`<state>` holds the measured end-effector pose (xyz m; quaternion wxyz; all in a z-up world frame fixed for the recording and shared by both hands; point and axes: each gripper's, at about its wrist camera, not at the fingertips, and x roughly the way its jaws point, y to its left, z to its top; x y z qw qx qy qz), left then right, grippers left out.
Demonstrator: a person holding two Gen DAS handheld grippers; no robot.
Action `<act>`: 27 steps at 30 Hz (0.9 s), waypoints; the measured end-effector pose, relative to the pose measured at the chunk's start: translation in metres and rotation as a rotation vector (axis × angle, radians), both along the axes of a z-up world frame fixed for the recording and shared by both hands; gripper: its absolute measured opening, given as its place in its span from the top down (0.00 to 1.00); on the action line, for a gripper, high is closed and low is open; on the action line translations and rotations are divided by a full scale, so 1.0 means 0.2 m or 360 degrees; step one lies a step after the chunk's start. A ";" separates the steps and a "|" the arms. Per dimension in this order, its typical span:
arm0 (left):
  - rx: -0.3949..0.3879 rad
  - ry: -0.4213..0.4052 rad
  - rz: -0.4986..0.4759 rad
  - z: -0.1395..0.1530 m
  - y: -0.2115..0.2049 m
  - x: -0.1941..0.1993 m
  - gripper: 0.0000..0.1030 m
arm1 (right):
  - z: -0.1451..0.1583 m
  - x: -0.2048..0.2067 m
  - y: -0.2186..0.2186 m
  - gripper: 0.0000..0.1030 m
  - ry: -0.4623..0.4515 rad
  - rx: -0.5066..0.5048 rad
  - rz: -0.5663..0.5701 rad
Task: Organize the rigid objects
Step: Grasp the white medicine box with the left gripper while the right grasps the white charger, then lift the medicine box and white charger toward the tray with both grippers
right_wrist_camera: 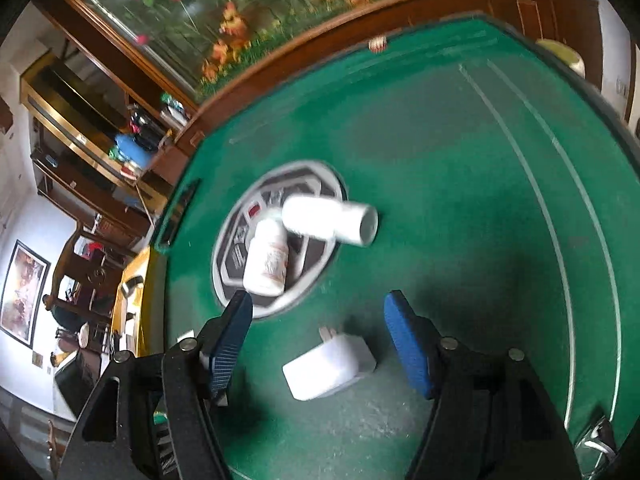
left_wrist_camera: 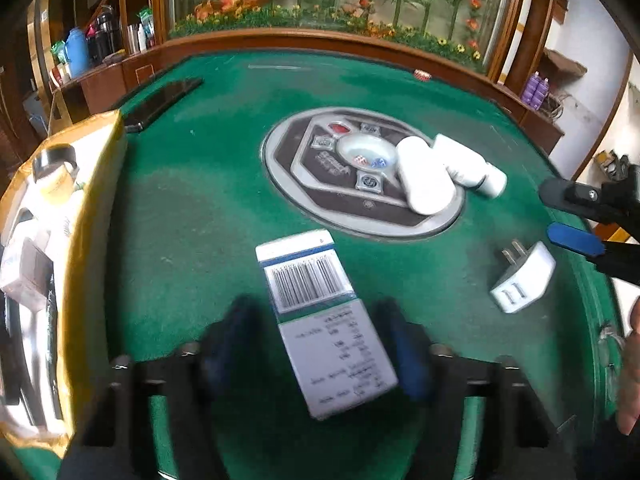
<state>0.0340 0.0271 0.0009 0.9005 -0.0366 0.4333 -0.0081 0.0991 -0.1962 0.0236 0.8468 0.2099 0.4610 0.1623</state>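
The left gripper (left_wrist_camera: pixel 316 356) straddles the barcode box (left_wrist_camera: pixel 320 320), jaws spread, pads not visibly pressing, seemingly lined up to lift it toward the yellow bin (left_wrist_camera: pixel 98 208) at nine o'clock; the right gripper (right_wrist_camera: pixel 320 344) hangs spread over the white plug adapter (right_wrist_camera: pixel 330 368); two white bottles (left_wrist_camera: pixel 444 172) lie at twelve o'clock; open green felt (right_wrist_camera: pixel 460 184) beyond, table edge at three o'clock.
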 end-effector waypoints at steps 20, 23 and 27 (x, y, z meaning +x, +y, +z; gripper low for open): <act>0.0005 -0.0030 -0.0021 0.00 0.06 -0.10 0.64 | -0.09 -0.12 0.32 0.50 -0.0103 -0.0808 0.0433; -0.0013 -0.0041 -0.0019 0.00 0.07 -0.11 0.64 | -0.09 -0.13 0.33 0.51 -0.0118 -0.0786 0.0460; 0.0011 -0.0071 -0.0031 0.00 0.04 -0.13 0.64 | -0.04 -0.15 0.31 0.51 -0.0187 -0.0649 0.0453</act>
